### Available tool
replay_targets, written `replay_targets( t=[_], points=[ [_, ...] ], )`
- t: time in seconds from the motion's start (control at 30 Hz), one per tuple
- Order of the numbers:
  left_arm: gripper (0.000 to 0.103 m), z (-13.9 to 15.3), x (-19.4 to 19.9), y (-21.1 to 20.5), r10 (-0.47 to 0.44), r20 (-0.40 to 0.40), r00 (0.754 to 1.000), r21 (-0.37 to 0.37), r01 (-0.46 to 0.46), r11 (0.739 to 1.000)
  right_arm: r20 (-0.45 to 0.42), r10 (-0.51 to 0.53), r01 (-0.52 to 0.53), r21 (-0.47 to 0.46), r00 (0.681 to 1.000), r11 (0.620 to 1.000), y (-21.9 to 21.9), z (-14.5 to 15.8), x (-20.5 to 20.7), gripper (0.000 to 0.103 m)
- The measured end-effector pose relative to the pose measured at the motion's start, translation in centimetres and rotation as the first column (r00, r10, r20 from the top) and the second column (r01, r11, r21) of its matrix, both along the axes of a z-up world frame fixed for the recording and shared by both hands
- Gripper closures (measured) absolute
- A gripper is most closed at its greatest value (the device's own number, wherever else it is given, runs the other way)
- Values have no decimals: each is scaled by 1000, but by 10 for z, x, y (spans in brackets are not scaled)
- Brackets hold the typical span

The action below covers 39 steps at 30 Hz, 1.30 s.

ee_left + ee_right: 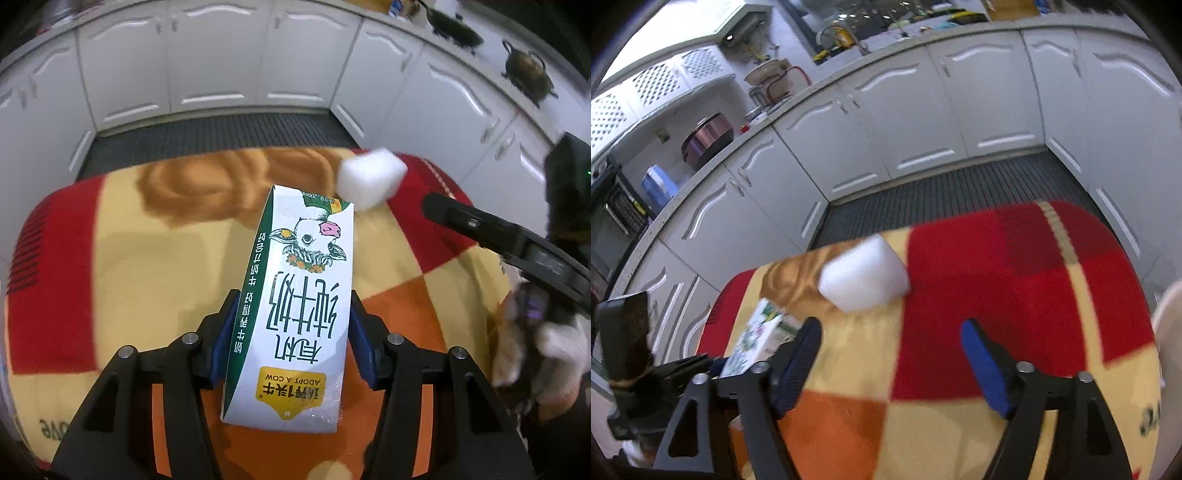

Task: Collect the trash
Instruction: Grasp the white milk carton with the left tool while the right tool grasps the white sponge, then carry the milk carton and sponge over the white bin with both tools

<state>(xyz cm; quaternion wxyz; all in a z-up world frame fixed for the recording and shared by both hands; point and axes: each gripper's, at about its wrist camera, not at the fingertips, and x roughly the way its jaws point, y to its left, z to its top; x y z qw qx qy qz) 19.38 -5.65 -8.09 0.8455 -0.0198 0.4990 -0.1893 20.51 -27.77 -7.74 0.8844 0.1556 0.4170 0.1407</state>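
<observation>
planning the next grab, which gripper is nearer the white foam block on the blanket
Right, by a hedged judgement. The right gripper stands open just short of the white foam block. The left gripper is shut on the milk carton, the block lying beyond the carton's far end.

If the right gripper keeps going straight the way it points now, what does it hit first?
Most likely the white foam block, lying ahead and slightly left of the open right gripper on the checked blanket. Depth is unclear; pointing downward, it might touch the blanket short of the block.
</observation>
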Motion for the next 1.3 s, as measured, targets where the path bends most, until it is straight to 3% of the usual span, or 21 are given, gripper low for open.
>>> replay_targets(
  t=[0.23,0.33,0.37,0.4,0.63,1.0,1.3],
  points=[
    [50,5,-10,22,60,-3,998,-17,-60,998,64,95,-84,-167,993,982,43,2,35,15],
    [50,5,-13,22,70,-4,998,-19,-70,997,30,142,-131,-239,989,962,57,-7,48,16],
    [50,5,-14,22,71,-3,997,-19,-71,997,21,143,-133,-257,990,957,58,-10,50,25],
    [50,5,-15,20,72,-2,997,-21,-72,997,17,134,-125,-260,991,958,57,-12,50,50],
    [50,9,-22,6,56,18,998,-45,-55,997,58,108,-99,-143,992,985,20,5,9,54],
    [50,14,-45,-46,-8,68,998,-29,10,1000,87,52,-42,-110,995,993,-23,16,-82,53],
    [50,12,-55,-75,-46,87,995,-6,47,999,78,-24,30,-84,997,996,-53,14,-112,53]
  ],
)
